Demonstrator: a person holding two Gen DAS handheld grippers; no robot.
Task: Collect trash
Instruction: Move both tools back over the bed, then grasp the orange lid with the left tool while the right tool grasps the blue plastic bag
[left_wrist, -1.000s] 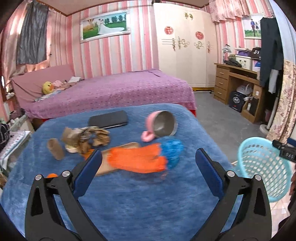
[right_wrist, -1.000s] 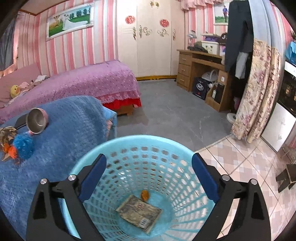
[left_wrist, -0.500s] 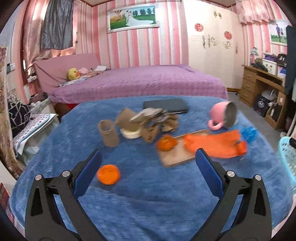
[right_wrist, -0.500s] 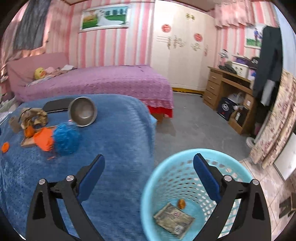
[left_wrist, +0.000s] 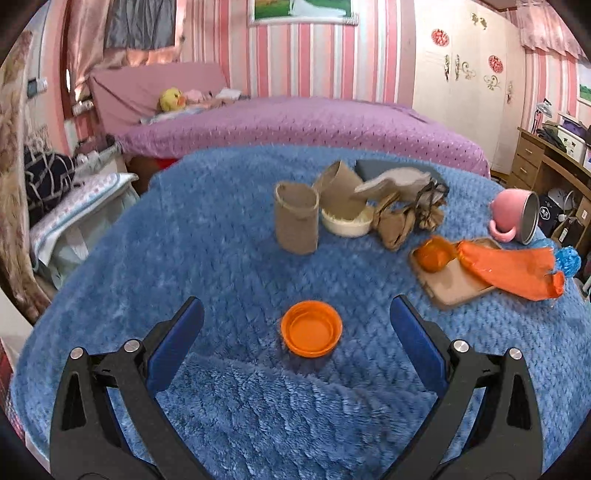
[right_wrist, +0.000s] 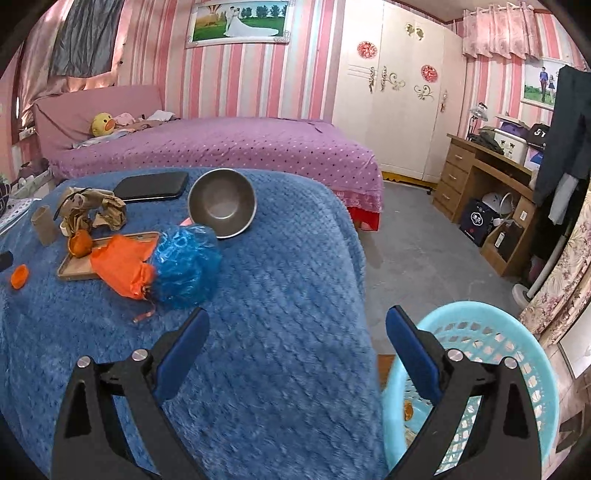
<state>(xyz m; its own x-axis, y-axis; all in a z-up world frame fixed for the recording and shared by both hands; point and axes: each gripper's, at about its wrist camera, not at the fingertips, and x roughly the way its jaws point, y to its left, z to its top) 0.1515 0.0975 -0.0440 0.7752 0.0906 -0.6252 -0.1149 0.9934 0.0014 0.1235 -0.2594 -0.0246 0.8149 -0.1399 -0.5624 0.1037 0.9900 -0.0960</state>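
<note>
An orange bottle cap (left_wrist: 311, 333) lies on the blue fleece table cover (left_wrist: 221, 258), right between the tips of my open left gripper (left_wrist: 295, 328). Behind it are a cardboard tube (left_wrist: 296, 218), crumpled brown paper (left_wrist: 402, 218), an orange peel (left_wrist: 434, 254) on a wooden tray and an orange plastic bag (left_wrist: 513, 269). My right gripper (right_wrist: 297, 334) is open and empty over the table's right edge. The orange bag (right_wrist: 122, 264) and a crumpled blue bag (right_wrist: 184, 262) lie ahead to its left. The light blue basket (right_wrist: 491, 343) stands on the floor at lower right.
A pink mug with a steel inside (right_wrist: 221, 206) lies on its side beside a dark phone-like slab (right_wrist: 151, 186). A white dish (left_wrist: 347, 221) sits under the paper. A purple bed (right_wrist: 221, 144) is behind the table, a wooden desk (right_wrist: 487, 173) at the right.
My left gripper swung left and came down closer to the table, bringing the orange cap between its fingertips. My right gripper turned away from the basket toward the table.
</note>
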